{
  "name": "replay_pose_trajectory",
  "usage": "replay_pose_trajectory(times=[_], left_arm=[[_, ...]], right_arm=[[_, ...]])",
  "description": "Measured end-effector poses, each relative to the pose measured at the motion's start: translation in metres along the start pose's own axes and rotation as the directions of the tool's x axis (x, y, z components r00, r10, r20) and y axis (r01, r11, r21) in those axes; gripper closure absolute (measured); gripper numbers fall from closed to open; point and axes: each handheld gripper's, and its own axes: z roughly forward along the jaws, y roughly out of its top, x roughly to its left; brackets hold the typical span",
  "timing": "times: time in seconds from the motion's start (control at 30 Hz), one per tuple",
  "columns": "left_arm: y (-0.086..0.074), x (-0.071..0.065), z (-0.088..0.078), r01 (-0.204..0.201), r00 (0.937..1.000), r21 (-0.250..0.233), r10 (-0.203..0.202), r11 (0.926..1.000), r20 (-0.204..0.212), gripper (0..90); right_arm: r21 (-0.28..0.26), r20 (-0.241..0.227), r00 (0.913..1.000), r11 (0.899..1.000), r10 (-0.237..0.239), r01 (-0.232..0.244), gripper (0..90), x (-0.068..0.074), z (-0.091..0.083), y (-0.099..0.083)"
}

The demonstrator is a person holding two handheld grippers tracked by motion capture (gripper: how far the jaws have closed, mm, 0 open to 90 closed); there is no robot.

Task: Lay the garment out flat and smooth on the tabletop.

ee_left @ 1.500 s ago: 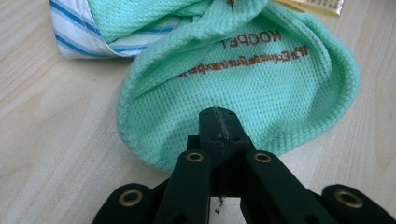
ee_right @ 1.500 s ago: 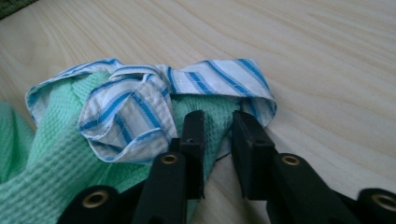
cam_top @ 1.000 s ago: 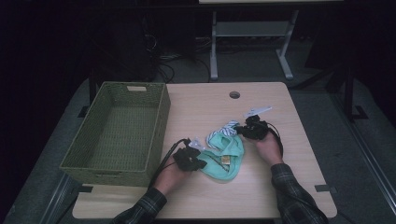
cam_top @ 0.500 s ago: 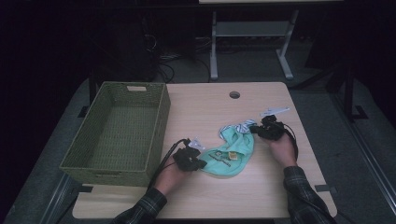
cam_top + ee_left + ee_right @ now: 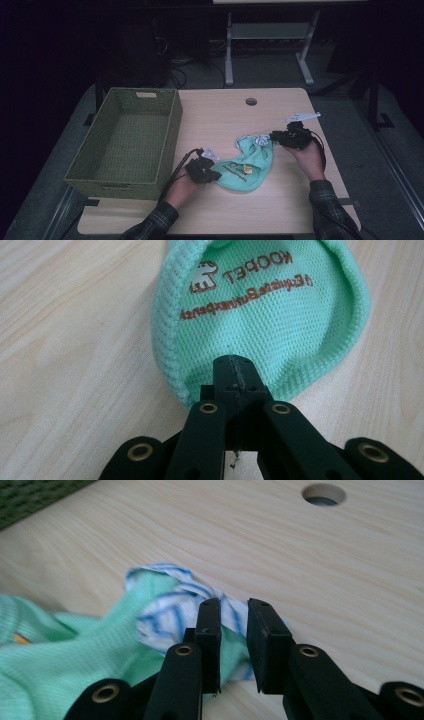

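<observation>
The cloth is mint green mesh with brown lettering and a white edge striped blue. The basket beside it is olive-green weave. The surface is pale wood grain. Both claws are black.

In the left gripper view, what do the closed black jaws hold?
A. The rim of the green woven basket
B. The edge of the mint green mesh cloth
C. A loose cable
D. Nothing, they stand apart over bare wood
B: in the left gripper view the left gripper has its jaws pressed together on the ribbed lower edge of the mint green mesh cloth, which lies on the wooden table.
</observation>
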Motion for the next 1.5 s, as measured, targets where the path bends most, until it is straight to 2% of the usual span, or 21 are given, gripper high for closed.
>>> replay_pose_trajectory(times=[0.17,0.33,0.5,0.7,1.07,1.2,1.27,1.43,1.5], left_arm=[[0.0,0.0,0.0,-0.009,1.0,0.008,0.009,0.9999,-0.003,89.8],[0.0,0.0,0.0,0.003,1.0,0.001,-0.003,1.0,-0.001,89.8],[0.001,0.002,-0.001,-0.02,0.9998,0.014,0.02,0.9997,-0.005,89.8],[0.001,0.002,-0.001,-0.015,0.9999,0.013,0.015,0.9998,-0.001,89.8],[0.001,0.001,0.0,-0.005,1.0,0.015,0.005,0.9999,0.0,89.8],[0.001,0.001,0.0,-0.005,1.0,0.015,0.005,0.9999,0.001,89.7],[0.001,0.001,0.0,0.0,1.0,0.012,0.0,0.9999,0.004,89.7],[0.001,0.002,0.0,-0.004,1.0,0.015,0.004,0.9999,0.003,89.8],[0.001,0.001,0.0,-0.004,1.0,0.016,0.004,0.9999,0.002,89.8]], right_arm=[[0.003,-0.029,0.9993,1.0,-0.025,0.025,75.2,0.009,0.003,0.011],[0.023,-0.069,0.9961,0.998,-0.054,0.056,75.3,0.024,0.014,0.027],[0.035,-0.083,0.9939,0.996,-0.073,0.076,75.6,0.032,0.022,0.034],[0.056,-0.102,0.9908,0.994,-0.09,0.096,76.6,0.039,0.035,0.039],[0.122,-0.109,0.9881,0.985,-0.109,0.122,77.1,0.049,0.061,0.037],[0.149,-0.104,0.9859,0.978,-0.131,0.146,77.0,0.05,0.072,0.032],[0.165,-0.108,0.9871,0.977,-0.118,0.135,76.5,0.051,0.077,0.028],[0.193,-0.109,0.9855,0.97,-0.13,0.149,75.9,0.051,0.085,0.023],[0.19,-0.097,0.9851,0.969,-0.142,0.159,79.6,0.053,0.087,0.02]])
